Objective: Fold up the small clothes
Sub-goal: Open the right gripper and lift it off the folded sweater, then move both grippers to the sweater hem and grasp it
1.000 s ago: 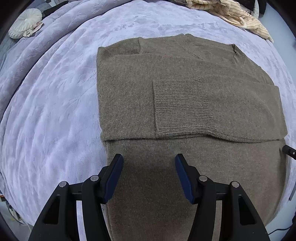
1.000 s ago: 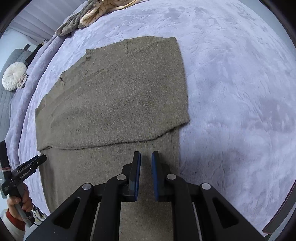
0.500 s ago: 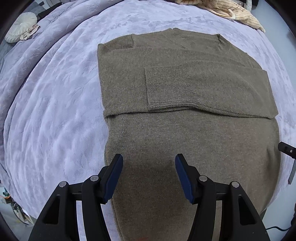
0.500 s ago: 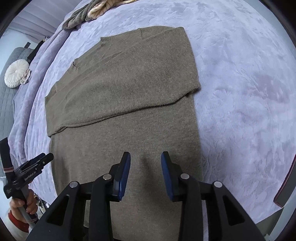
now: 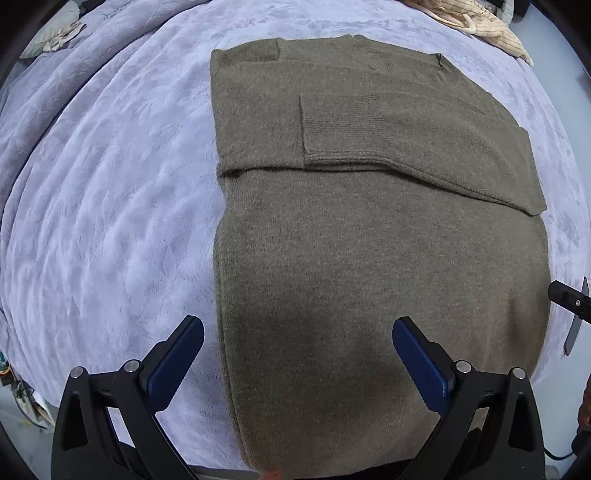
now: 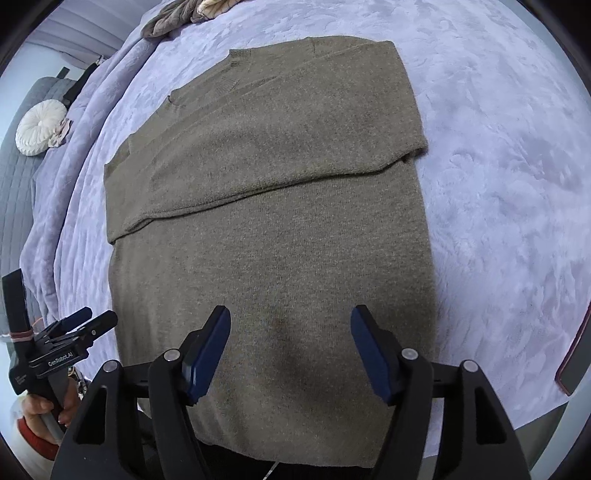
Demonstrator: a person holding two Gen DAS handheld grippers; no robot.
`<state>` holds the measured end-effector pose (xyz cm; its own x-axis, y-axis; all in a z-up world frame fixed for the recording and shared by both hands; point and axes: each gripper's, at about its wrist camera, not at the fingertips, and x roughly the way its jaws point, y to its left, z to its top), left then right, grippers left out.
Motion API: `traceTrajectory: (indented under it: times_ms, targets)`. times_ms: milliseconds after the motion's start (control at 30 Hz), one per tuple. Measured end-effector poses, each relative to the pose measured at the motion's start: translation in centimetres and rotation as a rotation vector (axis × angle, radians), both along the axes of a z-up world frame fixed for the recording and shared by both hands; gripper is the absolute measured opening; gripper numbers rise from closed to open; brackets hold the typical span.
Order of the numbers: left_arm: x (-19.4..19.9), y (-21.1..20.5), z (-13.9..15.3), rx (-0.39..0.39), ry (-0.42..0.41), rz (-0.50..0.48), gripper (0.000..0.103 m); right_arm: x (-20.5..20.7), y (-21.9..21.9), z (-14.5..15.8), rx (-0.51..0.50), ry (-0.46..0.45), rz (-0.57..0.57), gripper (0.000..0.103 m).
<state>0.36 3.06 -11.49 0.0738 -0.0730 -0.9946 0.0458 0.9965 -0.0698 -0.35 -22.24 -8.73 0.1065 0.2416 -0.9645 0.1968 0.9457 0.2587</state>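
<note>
Both black blue-padded grippers, left (image 5: pixel 297 350) and right (image 6: pixel 290 341), hover spread apart over the olive knitted sweater's (image 5: pixel 369 240) hem; it lies sleeves-folded on the lilac plush bedspread (image 5: pixel 110 203), striped cream clothes (image 5: pixel 476 22) beyond its collar.

Sweater (image 5: pixel 369 258) hem — cut off at the lower edge, both views

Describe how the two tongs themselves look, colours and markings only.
Both the left tongs and the right tongs have matte black angular frames with silver screw heads and ribbed dark blue pads. In the right wrist view, the left tongs' body carries white "GenRobot.AI" lettering.
</note>
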Motion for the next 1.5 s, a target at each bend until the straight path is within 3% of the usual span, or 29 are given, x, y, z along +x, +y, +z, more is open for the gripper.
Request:
traceTrajectory:
  times_ms: [367, 700, 900, 1100, 1233, 1500]
  targets:
    - [-2.6, 1.8, 1.2, -0.05, 0.02, -0.019, 0.102, -2.3, 2.5, 0.3, 0.005, 0.054, 0.025, 0.071]
    - [-3.7, 3.2, -0.6, -0.083, 0.059, -0.102, 0.102, -4.9, 3.6, 0.3, -0.029, 0.058, -0.082, 0.071]
    - [-5.3, 4.4, -1.5, -0.06, 0.068, -0.123, 0.102, -7.7, 0.8, -1.4, -0.113, 0.122, -0.182, 0.071]
    - [-7.0, 6.0, -1.9, -0.137, 0.103, -0.041, 0.102, -10.3, -3.6, -2.5, -0.089, 0.181, -0.287, 0.071]
    - [-9.6, 5.5, -2.2, -0.17, 0.109, -0.015, 0.102, -11.5, -4.7, -3.2, -0.046, 0.199, -0.254, 0.071]
    - [-14.2, 2.6, -3.5, -0.145, 0.157, -0.046, 0.102, -15.7, -5.4, -5.1, 0.036, 0.227, -0.15, 0.071]
